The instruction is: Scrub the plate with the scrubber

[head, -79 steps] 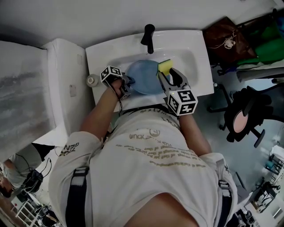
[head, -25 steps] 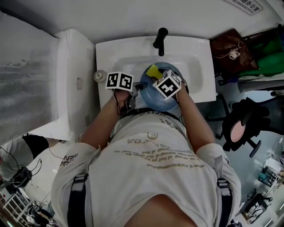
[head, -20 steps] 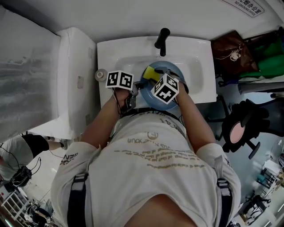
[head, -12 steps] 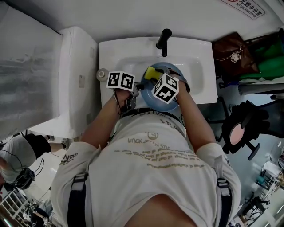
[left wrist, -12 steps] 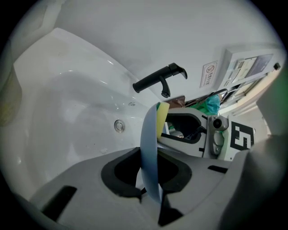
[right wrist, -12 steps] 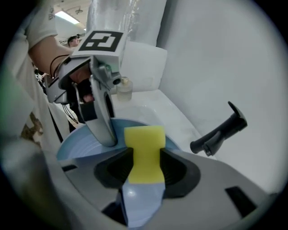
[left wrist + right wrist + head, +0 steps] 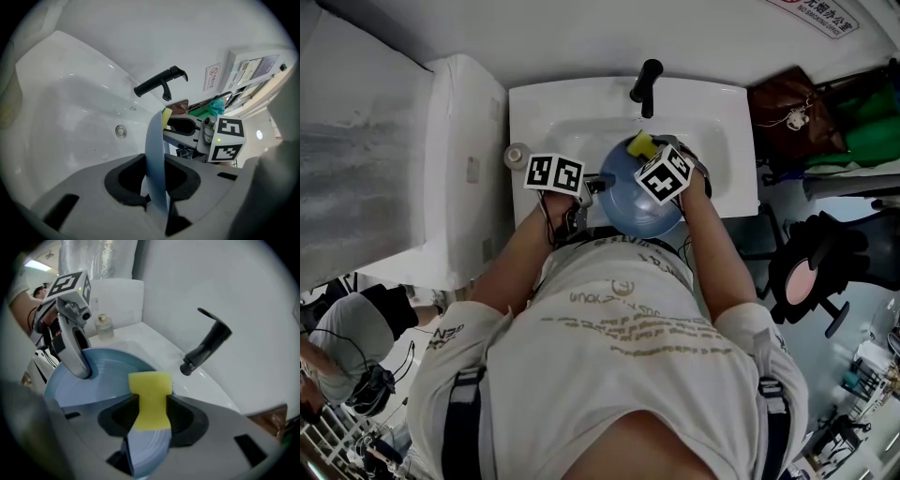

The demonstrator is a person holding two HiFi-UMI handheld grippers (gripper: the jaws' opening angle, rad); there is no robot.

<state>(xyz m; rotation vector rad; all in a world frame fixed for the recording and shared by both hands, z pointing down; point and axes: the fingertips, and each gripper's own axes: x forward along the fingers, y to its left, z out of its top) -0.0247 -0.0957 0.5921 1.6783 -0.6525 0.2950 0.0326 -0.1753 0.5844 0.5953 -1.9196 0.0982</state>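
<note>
A blue plate (image 7: 630,204) stands tilted over the white sink (image 7: 534,112). My left gripper (image 7: 591,187) is shut on its left rim; the rim (image 7: 154,154) runs edge-on between the pads, and the jaws have just been opening slightly with the rim still between them. My right gripper (image 7: 649,153) is shut on a yellow scrubber (image 7: 639,144) and presses it against the plate's far edge. In the right gripper view the scrubber (image 7: 150,397) lies on the plate (image 7: 108,376), with the left gripper (image 7: 79,362) clamped at the plate's other side.
A black faucet (image 7: 645,84) stands at the back of the sink, just beyond the scrubber. A small bottle (image 7: 517,156) sits on the sink's left rim. A white appliance (image 7: 441,159) stands to the left, bags and a chair to the right.
My right gripper has moved the scrubber to the right across the plate's far part, from the upper left toward the top rim. The left gripper has stayed in place on the rim.
</note>
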